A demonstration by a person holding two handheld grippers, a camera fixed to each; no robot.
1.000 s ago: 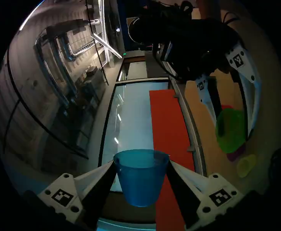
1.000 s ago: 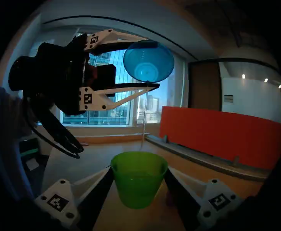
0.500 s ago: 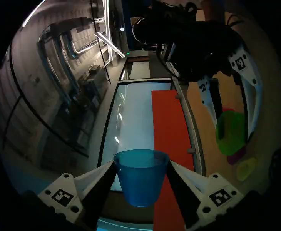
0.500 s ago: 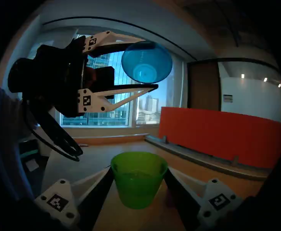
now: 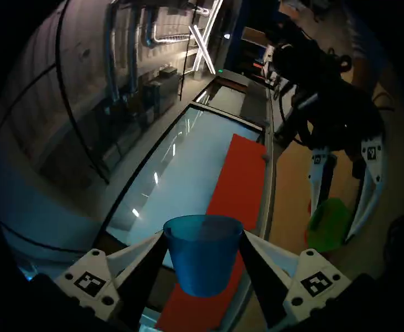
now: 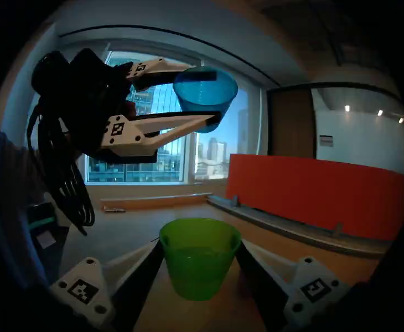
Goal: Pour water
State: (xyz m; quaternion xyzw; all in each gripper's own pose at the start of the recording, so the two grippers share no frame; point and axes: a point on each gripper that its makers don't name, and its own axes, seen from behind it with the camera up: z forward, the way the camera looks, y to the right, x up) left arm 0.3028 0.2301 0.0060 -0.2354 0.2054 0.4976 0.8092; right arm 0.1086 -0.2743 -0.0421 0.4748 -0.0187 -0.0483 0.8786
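- Between the fingers of the left gripper, in the left gripper view: blue cup, rim up, a finger pressing on each side (firm clamp).
- Beyond those jaws and off to their right in that view: right gripper, pointing down, with the green cup between its fingers.
- Straight ahead past the blue cup: orange panel, running away from the jaws beside a glass pane.
- Between the right gripper's own fingers, right gripper view: green cup, upright, squeezed from both sides; a faint liquid line seems to show through its wall.
- Above those jaws and a bit left: left gripper reaching in sideways, blue cup gripped near its fingertips, roughly upright, well clear of the green cup's rim.
- Black cable hangs off the left gripper's body.
- Under the right jaws: wooden tabletop; orange panel to their right, window ahead.
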